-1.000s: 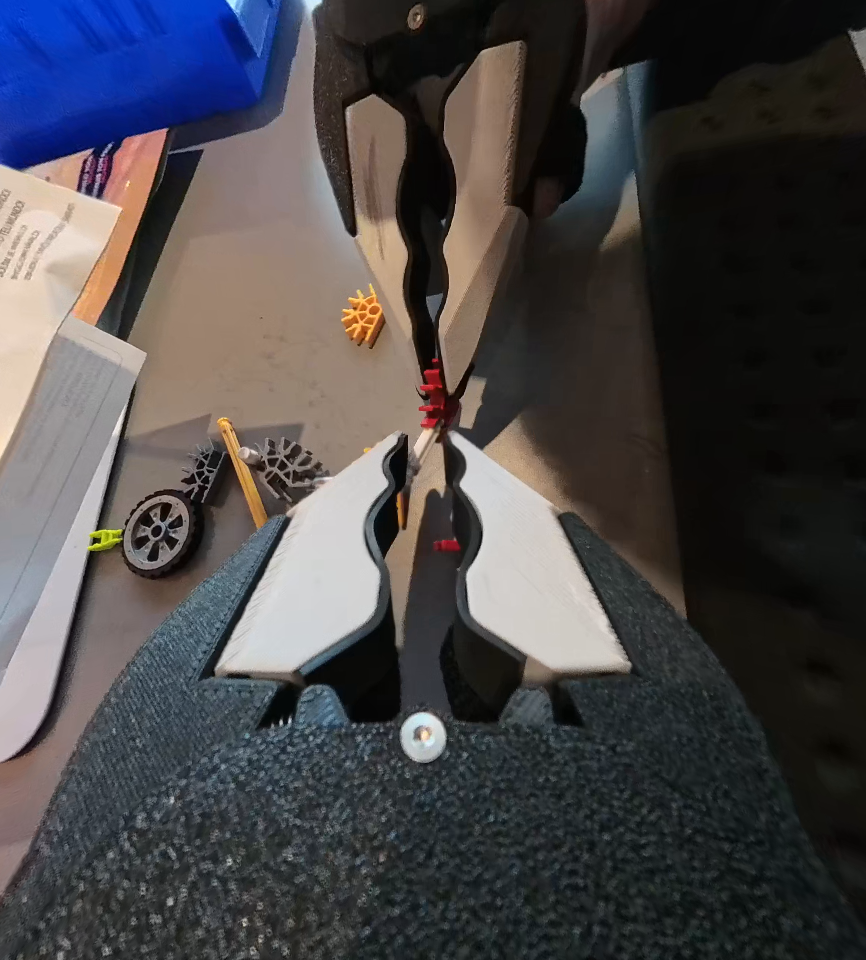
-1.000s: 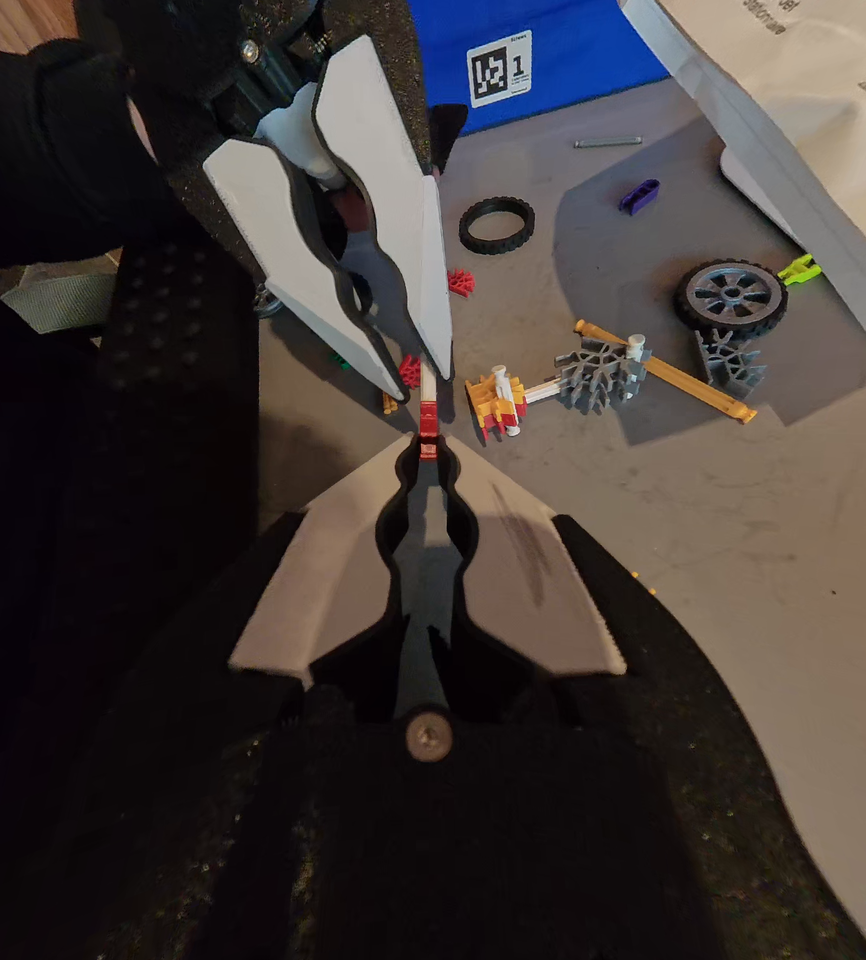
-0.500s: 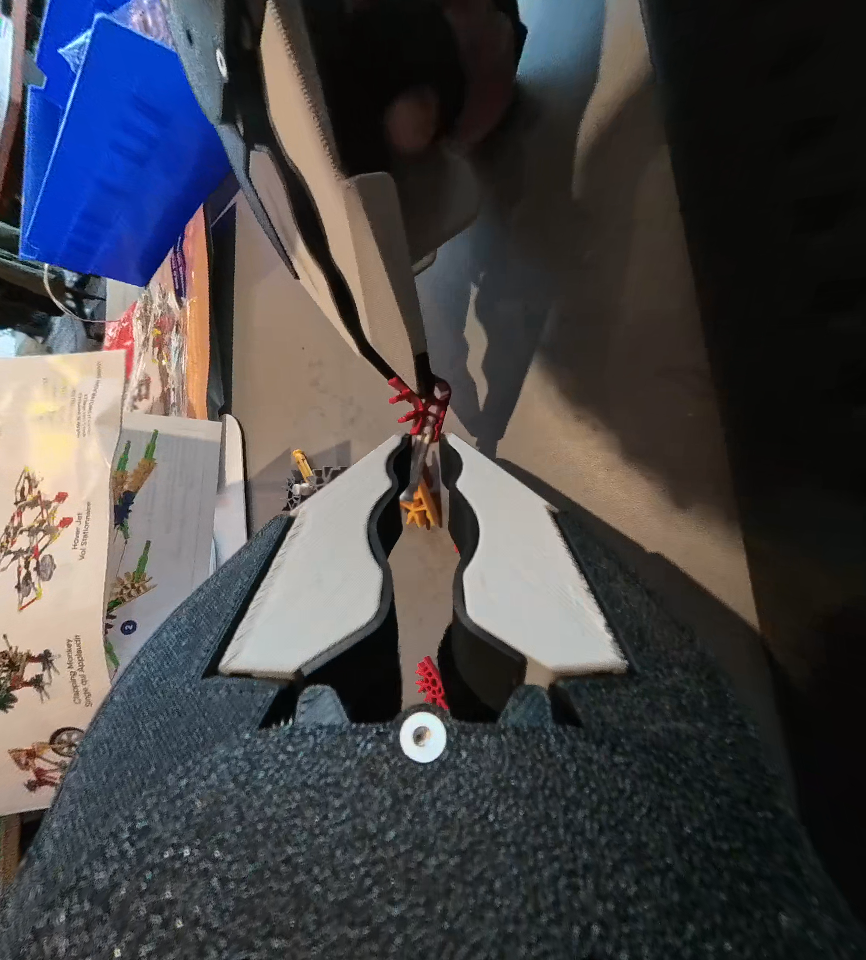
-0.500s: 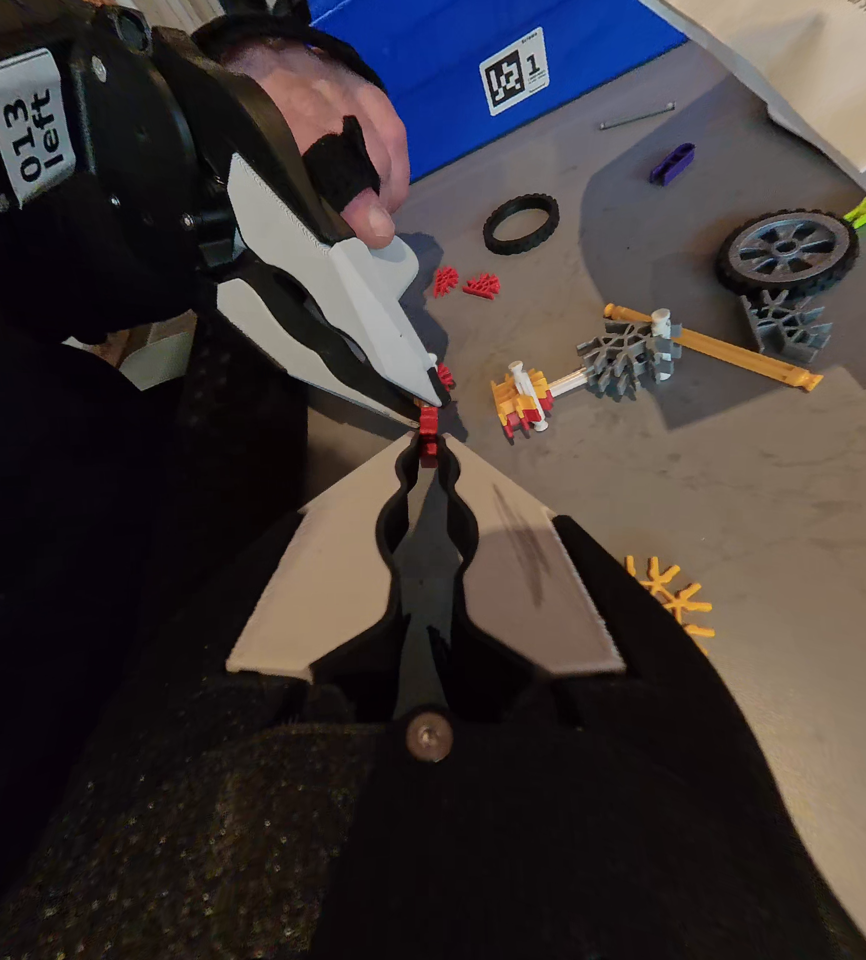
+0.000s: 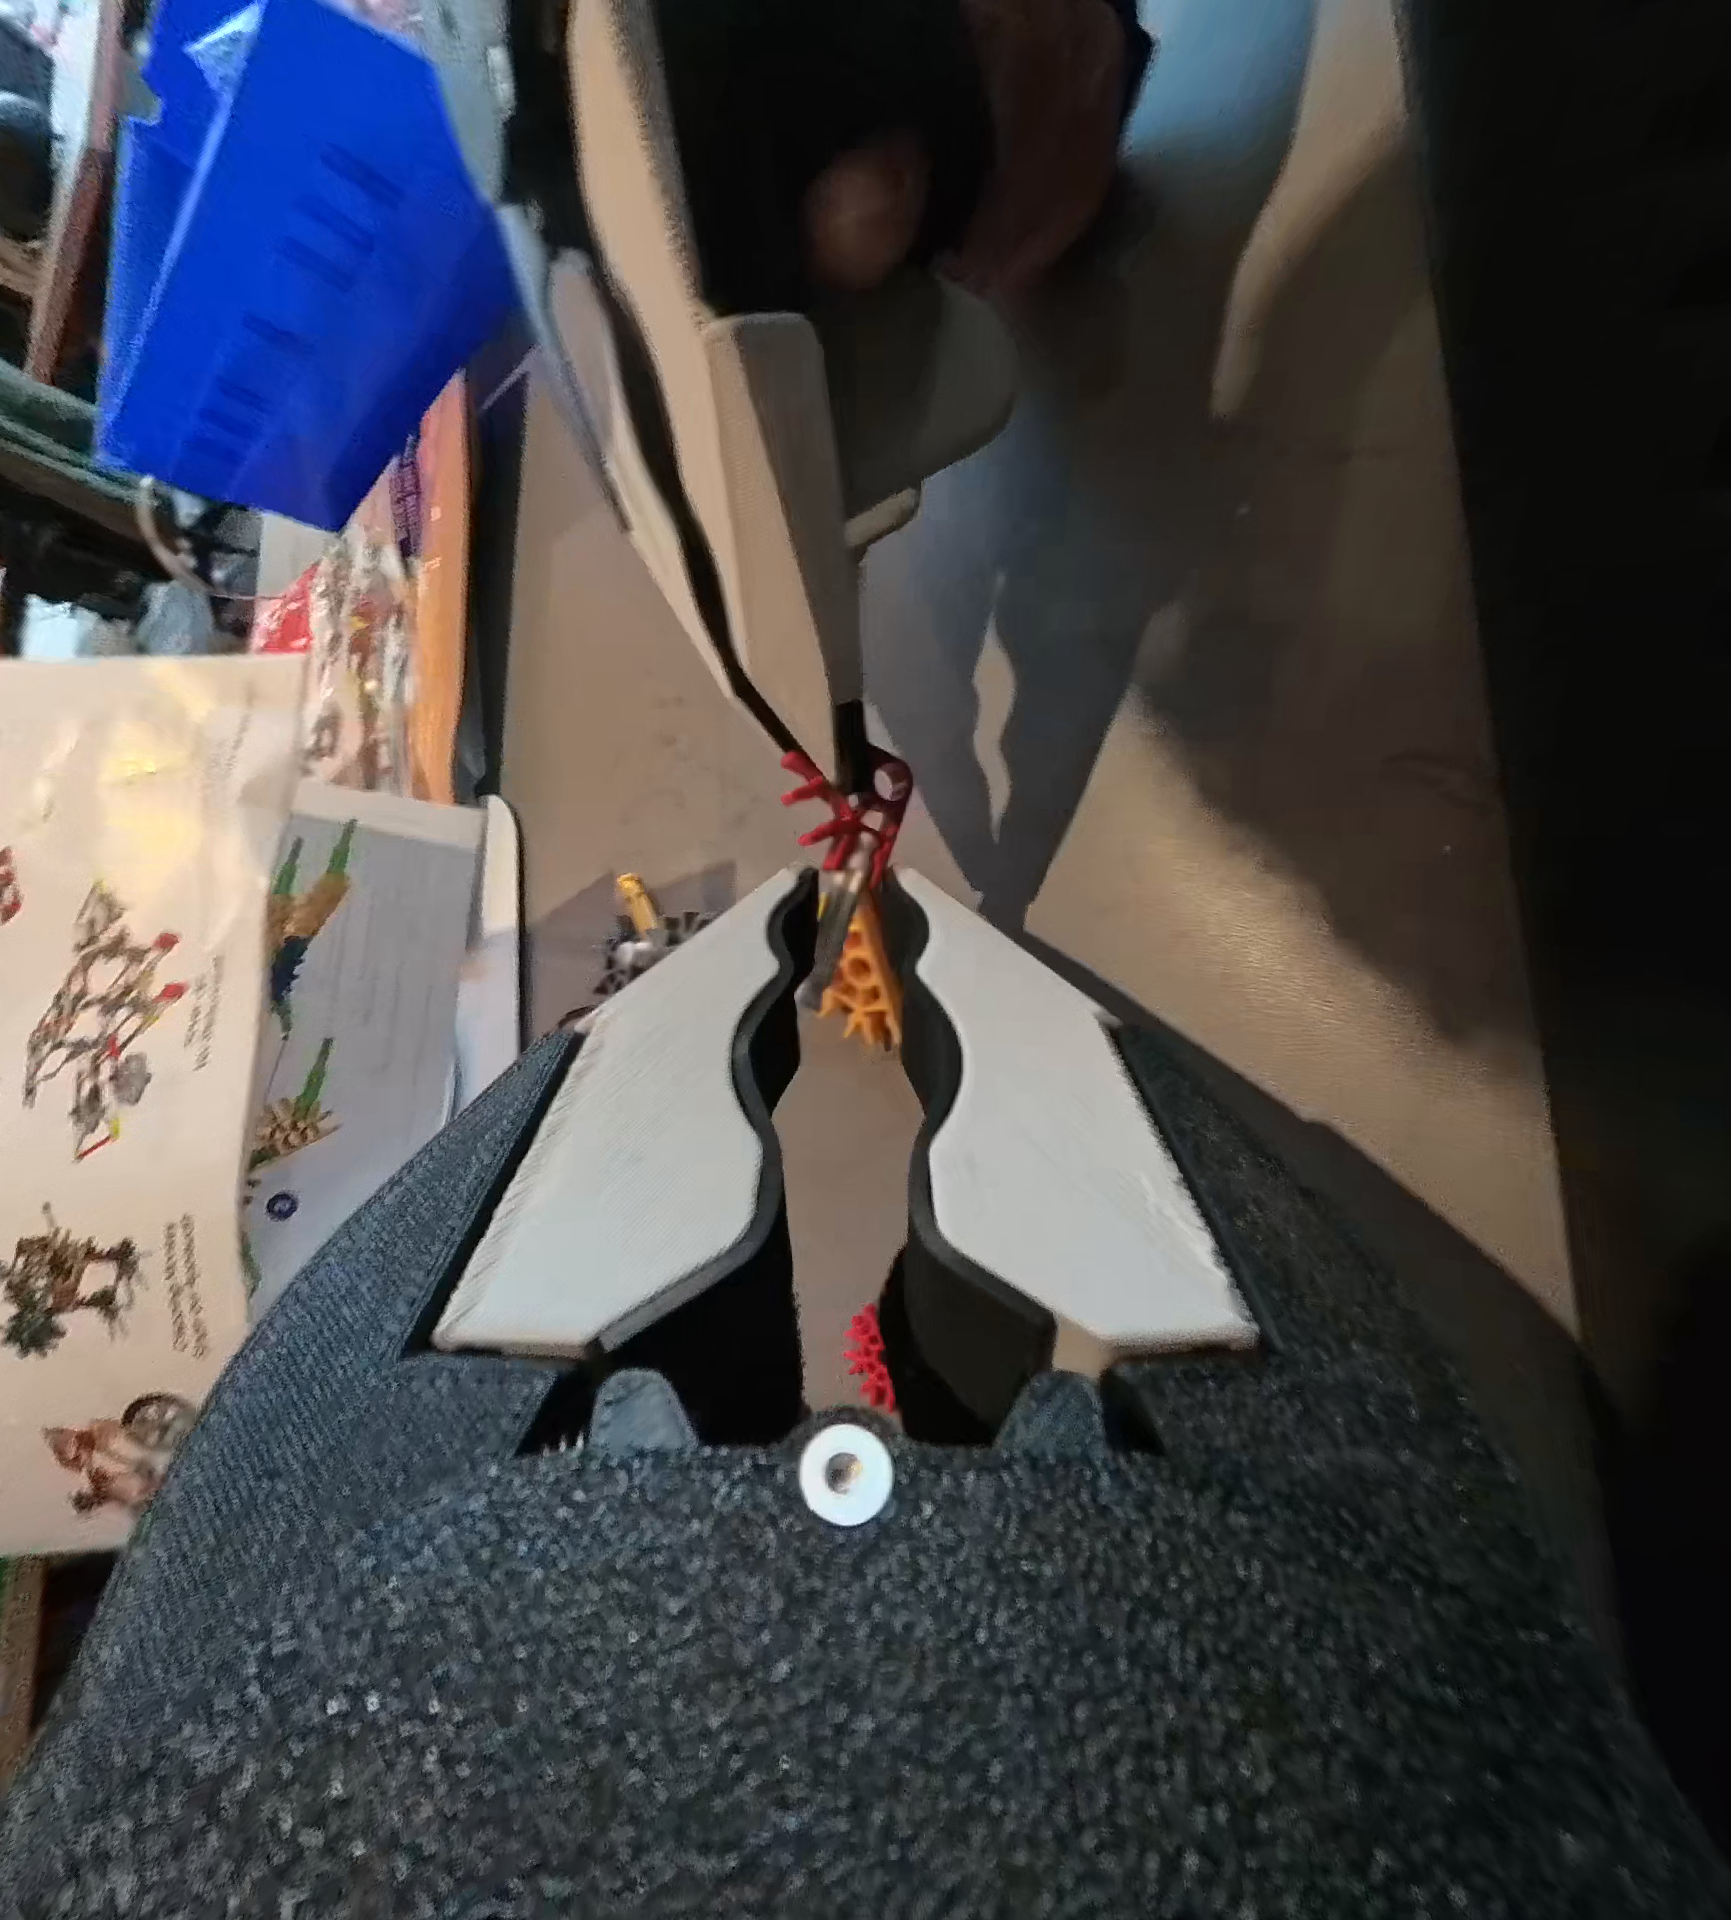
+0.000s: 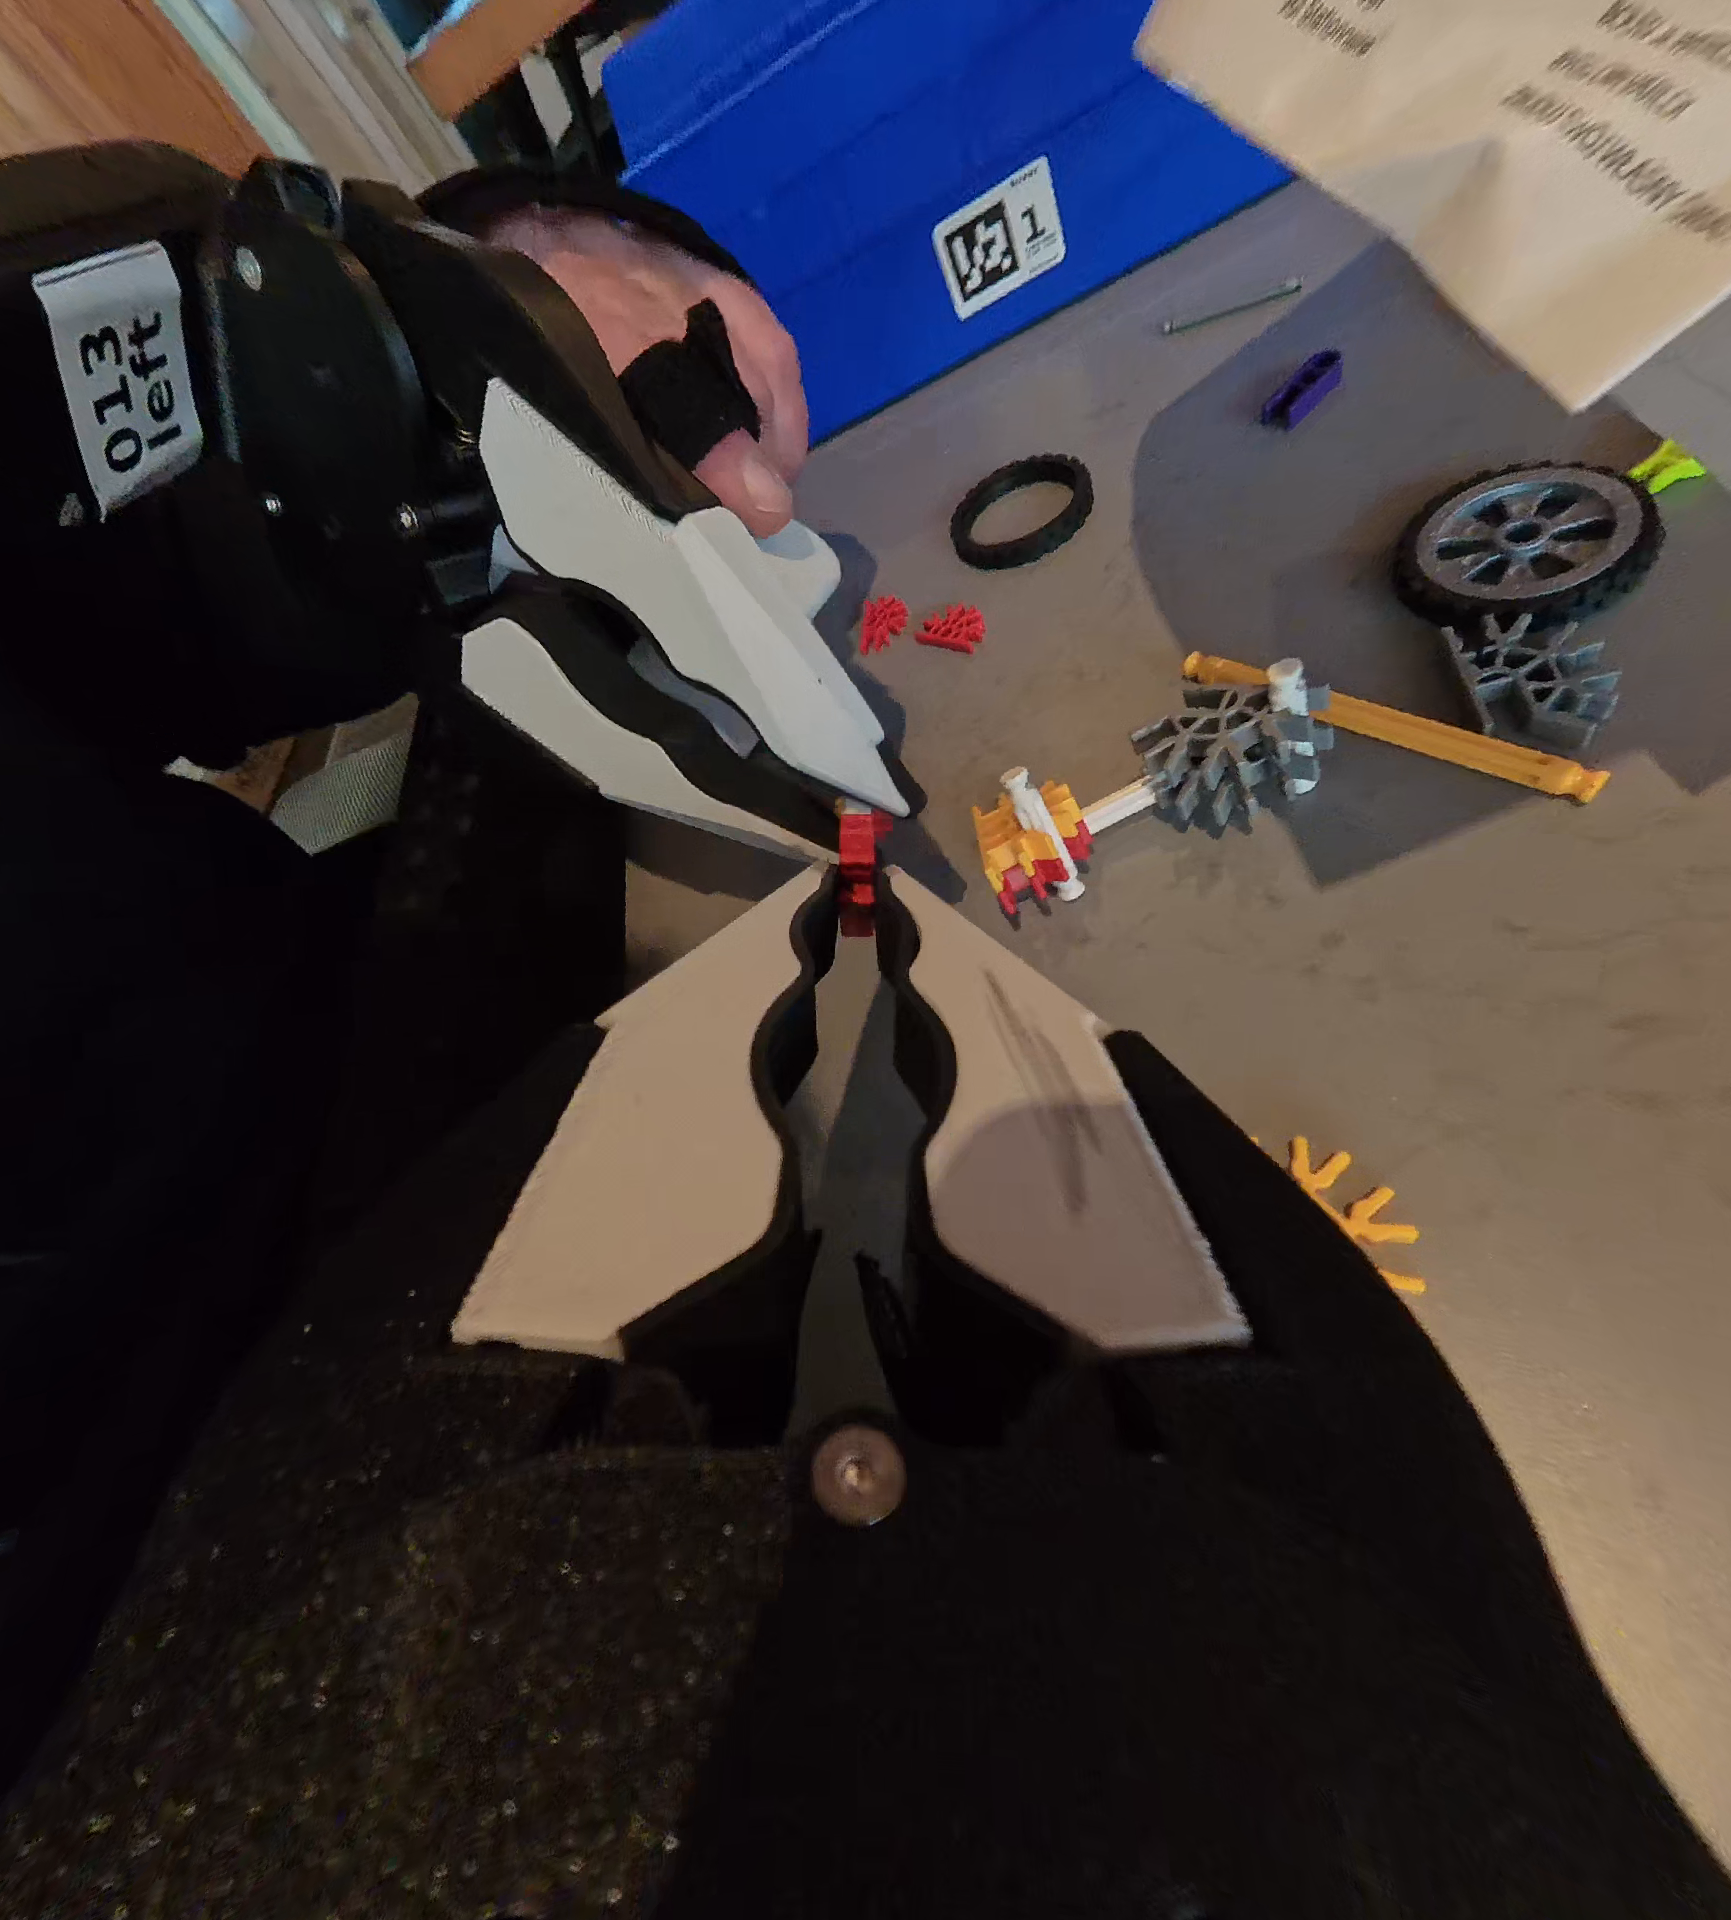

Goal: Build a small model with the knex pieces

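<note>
In the left wrist view my left gripper [image 5: 845, 883] is shut on a short white rod [image 5: 838, 920]. The rod's far end meets a small red connector [image 5: 845, 810]. My right gripper [image 5: 840, 743] comes in from above and pinches that connector. In the right wrist view my right gripper [image 6: 856, 883] is shut on the red connector [image 6: 856, 862]. The left gripper [image 6: 871, 805] reaches in from the left, tip to tip with it, and a person's hand holds it. Both are held above the grey table [image 6: 1463, 1143].
On the table lie a yellow-and-red assembly on a white rod [image 6: 1032, 847], a grey connector on a yellow rod [image 6: 1412, 727], a wheel [image 6: 1526, 540], a loose tyre [image 6: 1022, 509], two red connectors [image 6: 923, 623] and a yellow connector [image 6: 1360, 1216]. A blue bin [image 6: 892, 135] and an instruction sheet [image 5: 61, 1039] stand behind. My left and right fingertips are right by each other.
Both grippers have tilted and swung while staying tip to tip on the rod and red connector. The left gripper has rolled onto its side. The table parts have not moved.
</note>
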